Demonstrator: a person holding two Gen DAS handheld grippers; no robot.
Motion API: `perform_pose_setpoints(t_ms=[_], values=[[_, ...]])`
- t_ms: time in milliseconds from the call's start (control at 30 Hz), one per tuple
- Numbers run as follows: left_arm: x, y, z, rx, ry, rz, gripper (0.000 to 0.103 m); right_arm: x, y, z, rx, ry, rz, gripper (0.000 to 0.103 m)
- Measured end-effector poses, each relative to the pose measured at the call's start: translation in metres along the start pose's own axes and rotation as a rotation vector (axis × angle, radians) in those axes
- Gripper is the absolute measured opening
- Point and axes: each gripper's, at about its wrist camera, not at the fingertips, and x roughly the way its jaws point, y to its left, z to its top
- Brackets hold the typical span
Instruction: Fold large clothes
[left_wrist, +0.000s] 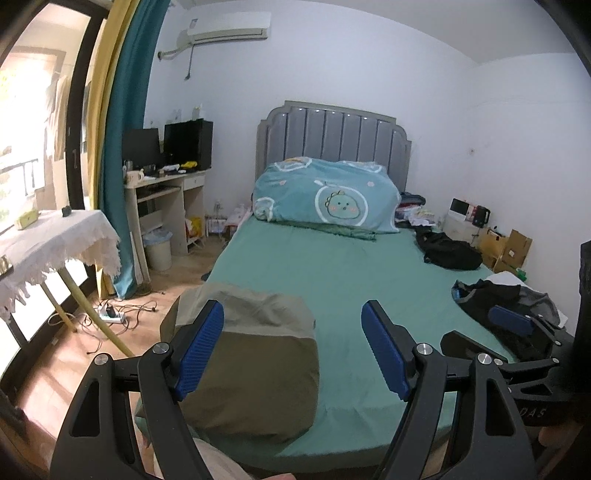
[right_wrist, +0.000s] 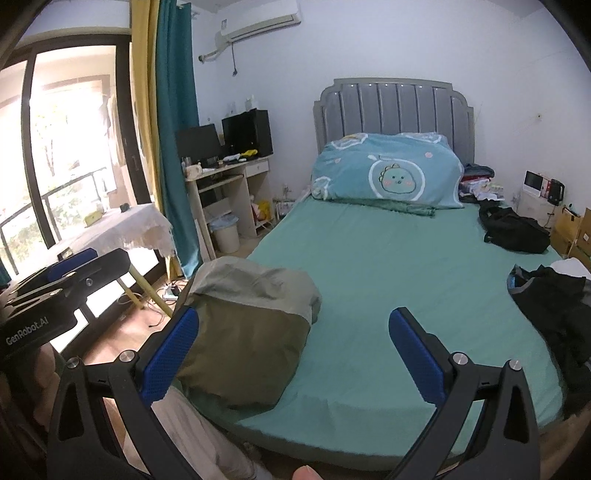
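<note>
Both your hand-held grippers gape empty; the olive garment (left_wrist: 255, 354) at the bed's (left_wrist: 354, 280) near-left corner lies nearer your left hand-held gripper (left_wrist: 291, 347) than your right hand-held gripper (right_wrist: 293, 356).

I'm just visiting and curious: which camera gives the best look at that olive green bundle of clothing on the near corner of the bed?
The right wrist view: the olive green garment shows nearly whole, with only one blue finger over its near edge. In the left wrist view the garment lies closer, but a finger covers more of its left side.

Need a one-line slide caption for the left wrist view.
Open left gripper above the green bed sheet, olive folded garment at its left finger, black clothes unfolded at right.
</note>
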Motion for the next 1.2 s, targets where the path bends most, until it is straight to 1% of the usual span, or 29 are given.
perform_pose_setpoints(t_ms=[200, 400, 800, 1200], values=[[0.015, 0.005, -0.003, 0.008, 0.023, 0.003, 0.08, 0.013, -0.003, -0.002, -0.001, 0.022, -0.016, 0.102], [0.024, 0.004, -0.002, 0.03, 0.029, -0.002, 0.08, 0.021, -0.005, -0.001, 0.0, 0.029, -0.033, 0.102], [0.032, 0.0, -0.004, 0.043, 0.05, -0.011, 0.08, 0.025, -0.013, -0.002, 0.018, 0.04, -0.044, 0.102], [0.032, 0.0, -0.002, 0.042, 0.051, -0.012, 0.08, 0.029, -0.013, -0.003, 0.029, 0.046, -0.045, 0.102]])
